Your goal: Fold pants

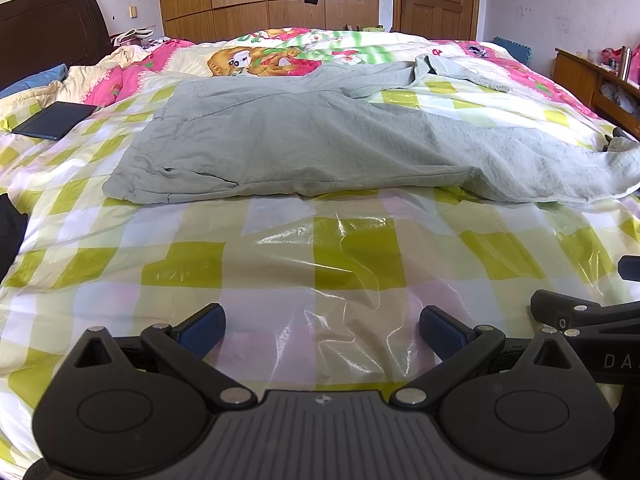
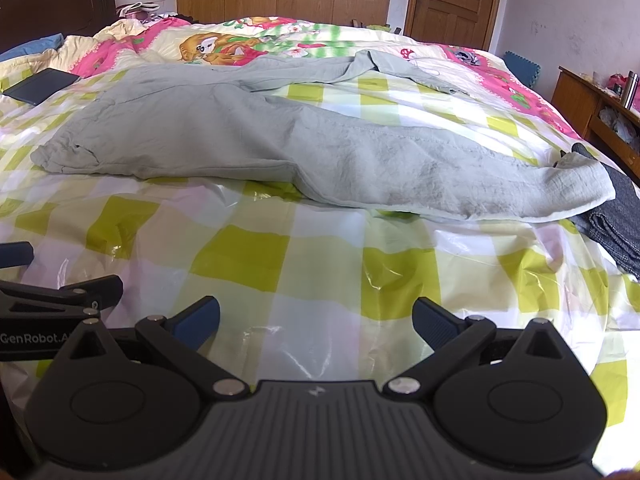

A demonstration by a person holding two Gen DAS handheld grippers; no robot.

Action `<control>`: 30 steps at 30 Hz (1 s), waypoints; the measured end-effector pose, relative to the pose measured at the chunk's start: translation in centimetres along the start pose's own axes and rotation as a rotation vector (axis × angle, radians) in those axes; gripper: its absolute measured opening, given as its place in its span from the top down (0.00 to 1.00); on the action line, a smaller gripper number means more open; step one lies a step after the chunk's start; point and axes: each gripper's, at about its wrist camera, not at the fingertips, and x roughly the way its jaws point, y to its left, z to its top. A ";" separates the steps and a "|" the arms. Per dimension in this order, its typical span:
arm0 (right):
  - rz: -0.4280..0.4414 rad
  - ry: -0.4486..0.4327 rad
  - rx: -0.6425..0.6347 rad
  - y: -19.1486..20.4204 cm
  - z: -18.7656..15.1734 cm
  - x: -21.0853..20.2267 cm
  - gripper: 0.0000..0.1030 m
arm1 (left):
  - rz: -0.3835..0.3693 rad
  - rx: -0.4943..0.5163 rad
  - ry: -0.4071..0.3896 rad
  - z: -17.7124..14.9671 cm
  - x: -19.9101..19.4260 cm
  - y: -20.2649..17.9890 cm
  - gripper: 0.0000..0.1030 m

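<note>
Bed with checked plastic sheet (image 1: 320, 248). Grey pants (image 1: 320, 140) unfolded ahead, lengthwise left-right, waist left. Left gripper (image 1: 322, 326), right gripper (image 2: 316, 318) both wide, empty, well short; right nearer cuff.

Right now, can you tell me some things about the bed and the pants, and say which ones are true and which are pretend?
1. The grey pants lie spread on the checked sheet. True.
2. The left gripper is pinching the pants. False: it is open, over bare sheet.
3. The right gripper is open. True.
4. The pants are folded into a neat square. False: both legs lie stretched out.
5. A dark flat book lies left of the pants. True.
</note>
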 end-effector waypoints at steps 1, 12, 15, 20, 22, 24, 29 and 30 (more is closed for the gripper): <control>0.000 0.000 0.000 0.0 0.0 0.0 0.01 | 0.000 0.000 0.000 0.0 0.0 0.0 0.00; 0.000 0.000 -0.003 0.1 0.0 0.0 0.01 | 0.002 0.002 -0.001 0.0 0.0 0.0 0.00; 0.002 -0.001 -0.008 0.2 -0.1 0.0 0.01 | 0.001 0.002 -0.001 0.0 0.0 0.0 0.00; 0.002 -0.001 -0.008 0.2 -0.1 0.0 0.01 | 0.001 0.002 -0.001 0.0 0.0 0.0 0.00; 0.002 -0.001 -0.008 0.2 -0.1 0.0 0.01 | 0.002 0.002 -0.001 0.0 0.0 0.0 0.00; 0.002 -0.001 -0.008 0.2 -0.1 0.0 0.01 | 0.002 0.003 -0.002 0.0 0.0 0.0 0.00; 0.002 -0.001 -0.008 0.2 -0.1 0.0 0.01 | 0.006 0.007 -0.004 0.0 0.0 0.2 0.00; 0.001 -0.001 -0.008 0.2 -0.1 0.0 0.01 | 0.006 0.008 -0.005 0.1 0.0 0.2 0.00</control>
